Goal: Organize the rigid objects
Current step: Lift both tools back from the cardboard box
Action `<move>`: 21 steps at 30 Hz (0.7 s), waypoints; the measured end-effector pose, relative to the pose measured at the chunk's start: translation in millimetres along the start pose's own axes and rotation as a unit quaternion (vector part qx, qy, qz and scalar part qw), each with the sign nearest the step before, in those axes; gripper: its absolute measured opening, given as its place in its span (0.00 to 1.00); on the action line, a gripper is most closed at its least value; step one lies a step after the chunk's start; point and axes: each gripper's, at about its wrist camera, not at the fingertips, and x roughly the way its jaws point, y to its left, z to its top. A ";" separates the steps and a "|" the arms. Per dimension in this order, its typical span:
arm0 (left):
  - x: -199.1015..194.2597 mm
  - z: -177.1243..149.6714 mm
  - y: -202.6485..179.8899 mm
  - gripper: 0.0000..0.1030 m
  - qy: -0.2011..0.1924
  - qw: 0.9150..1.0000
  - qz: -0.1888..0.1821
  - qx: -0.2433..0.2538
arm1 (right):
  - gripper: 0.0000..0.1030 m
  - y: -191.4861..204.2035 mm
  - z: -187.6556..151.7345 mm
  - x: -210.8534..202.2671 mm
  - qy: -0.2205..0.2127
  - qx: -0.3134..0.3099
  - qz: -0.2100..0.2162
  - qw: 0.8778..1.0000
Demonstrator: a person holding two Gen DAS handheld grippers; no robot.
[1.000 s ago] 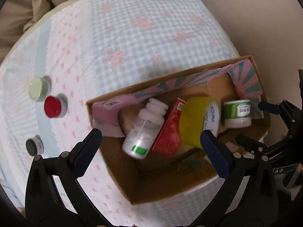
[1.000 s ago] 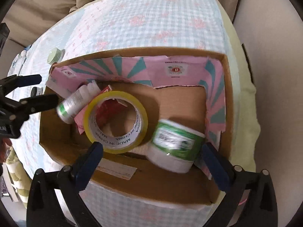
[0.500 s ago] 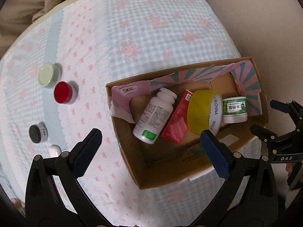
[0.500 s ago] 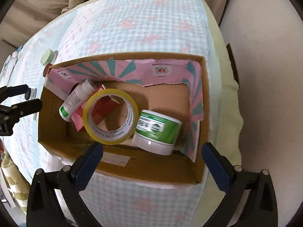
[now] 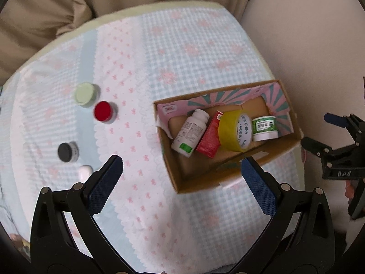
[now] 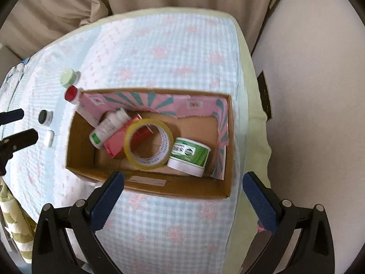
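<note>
Sorting was part done: the open brown cardboard box (image 6: 146, 185) on the checked blue-and-pink tablecloth (image 5: 182, 52) held a yellow tape roll (image 6: 148, 143), a green-labelled white tub (image 6: 189, 156), a red carton (image 5: 211, 138) and a white pill bottle (image 5: 190, 132).
I held both my left gripper (image 5: 182, 182) and right gripper (image 6: 183, 194) spread wide and empty above the table; I judged the pale green jar (image 5: 84, 94), red-lidded jar (image 5: 103, 111) and black-lidded jar (image 5: 66, 152), loose beside the box, needed fetching next.

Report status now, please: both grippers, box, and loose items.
Left gripper, right gripper open, empty. Box holds four items. Red-lidded jar outside. Nothing blocking.
</note>
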 end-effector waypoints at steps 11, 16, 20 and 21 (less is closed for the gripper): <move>-97.3 -43.7 72.1 1.00 -0.088 0.995 0.018 -0.039 | 1.00 64.7 6.8 -78.0 -0.069 -0.027 -0.020 0.997; -130.7 -74.3 129.0 1.00 -0.116 0.991 0.032 -0.060 | 1.00 111.7 4.3 -107.4 -0.101 -0.025 -0.020 0.994; -147.1 -99.1 174.1 1.00 -0.119 0.990 0.034 -0.066 | 1.00 154.7 -0.9 -127.4 -0.121 -0.001 -0.005 0.993; -151.9 -105.6 186.4 1.00 -0.121 0.990 0.036 -0.065 | 1.00 163.5 -1.7 -130.5 -0.124 0.005 0.000 0.992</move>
